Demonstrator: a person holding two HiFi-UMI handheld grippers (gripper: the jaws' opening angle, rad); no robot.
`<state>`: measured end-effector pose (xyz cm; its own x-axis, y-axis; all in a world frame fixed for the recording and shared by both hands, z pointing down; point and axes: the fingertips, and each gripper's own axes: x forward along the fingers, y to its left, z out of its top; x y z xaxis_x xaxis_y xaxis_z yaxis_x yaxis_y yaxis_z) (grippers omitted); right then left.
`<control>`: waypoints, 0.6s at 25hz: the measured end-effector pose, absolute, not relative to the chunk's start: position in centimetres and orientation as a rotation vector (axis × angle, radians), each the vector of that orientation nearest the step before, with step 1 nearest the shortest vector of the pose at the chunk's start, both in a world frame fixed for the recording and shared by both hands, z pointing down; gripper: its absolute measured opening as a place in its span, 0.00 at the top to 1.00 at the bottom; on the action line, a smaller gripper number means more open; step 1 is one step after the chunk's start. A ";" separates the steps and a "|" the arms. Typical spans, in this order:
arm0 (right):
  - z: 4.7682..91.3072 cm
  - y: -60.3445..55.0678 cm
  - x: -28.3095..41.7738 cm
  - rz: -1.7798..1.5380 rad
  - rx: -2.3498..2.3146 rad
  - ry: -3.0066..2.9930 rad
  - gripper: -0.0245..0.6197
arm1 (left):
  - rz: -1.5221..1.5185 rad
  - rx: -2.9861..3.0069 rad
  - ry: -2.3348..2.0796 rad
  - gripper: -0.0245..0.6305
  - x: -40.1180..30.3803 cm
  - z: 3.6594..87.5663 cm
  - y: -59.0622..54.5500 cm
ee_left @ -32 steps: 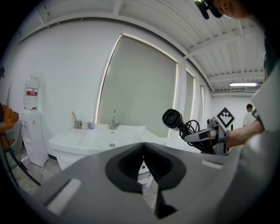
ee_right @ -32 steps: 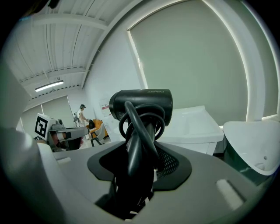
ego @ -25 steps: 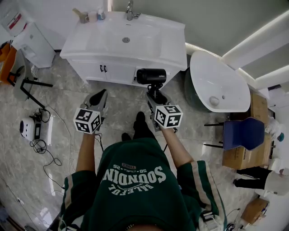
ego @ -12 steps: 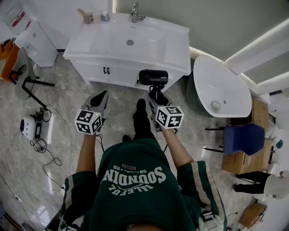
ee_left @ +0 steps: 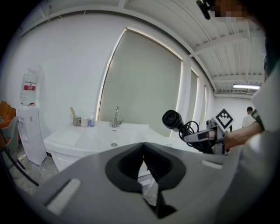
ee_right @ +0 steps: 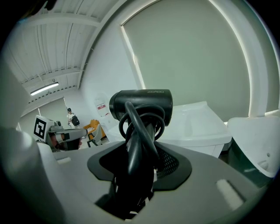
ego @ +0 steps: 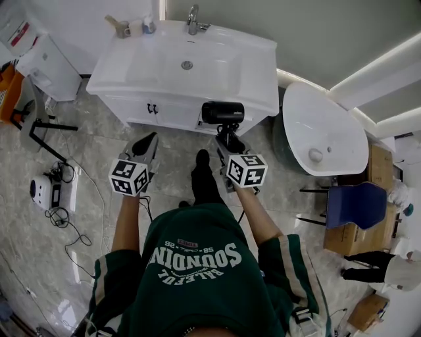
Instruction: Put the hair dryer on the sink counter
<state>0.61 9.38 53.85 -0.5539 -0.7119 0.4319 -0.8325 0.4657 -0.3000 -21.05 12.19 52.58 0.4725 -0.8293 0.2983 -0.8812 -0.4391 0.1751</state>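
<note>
1. Green sweatshirt (ego: pixel 197 263) fills the bottom of my head view, and both forearms reach from it toward the white sink counter (ego: pixel 258 66).
2. On my left, short of the counter's cabinet front, the left gripper (ego: pixel 146 138) hangs over the marble floor. Its jaws are pressed together with nothing between them.
3. The right gripper (ego: pixel 227 136) clamps the handle of the black hair dryer (ego: pixel 222 112), whose cord is looped round that handle.
4. I see the dryer's barrel held level above the jaws, in the air just before the counter's front right edge and not resting on it.
5. The counter's basin lies bare with a drain (ego: pixel 187 65) at its middle.
6. At the counter's back edge stands a chrome faucet (ego: pixel 193 16). A few small cups (ego: pixel 128 26) sit at its back left corner.
7. Left of the counter in my head view stands a white water dispenser (ego: pixel 41 56).
8. Right of the counter is a white oval tub (ego: pixel 322 125), with a blue chair (ego: pixel 358 203) farther right.
</note>
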 end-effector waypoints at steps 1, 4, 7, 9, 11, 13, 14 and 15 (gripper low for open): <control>54.0 8.6 0.8 0.715 1.332 -2.468 0.67 | 0.246 2.422 -1.449 0.88 -20.9 52.7 11.4; 54.6 6.0 1.2 0.731 1.335 -2.458 0.67 | 0.249 2.414 -1.453 0.88 -20.7 52.9 9.1; 54.8 2.6 1.3 0.748 1.331 -2.457 0.67 | 0.254 2.406 -1.466 0.88 -20.7 52.8 6.0; 54.7 0.0 1.2 0.751 1.322 -2.461 0.67 | 0.261 2.404 -1.471 0.88 -20.7 52.6 3.7; 54.6 -2.7 0.9 0.751 1.307 -2.466 0.67 | 0.266 2.398 -1.482 0.88 -20.8 52.3 1.3; 54.4 -5.2 0.7 0.756 1.293 -2.471 0.67 | 0.271 2.390 -1.494 0.88 -20.8 52.0 -1.1; 54.3 -6.4 0.7 0.758 1.285 -2.472 0.67 | 0.273 2.387 -1.497 0.88 -20.7 51.8 -2.3; 54.2 -7.5 0.8 0.756 1.276 -2.473 0.67 | 0.274 2.385 -1.500 0.88 -20.5 51.6 -3.4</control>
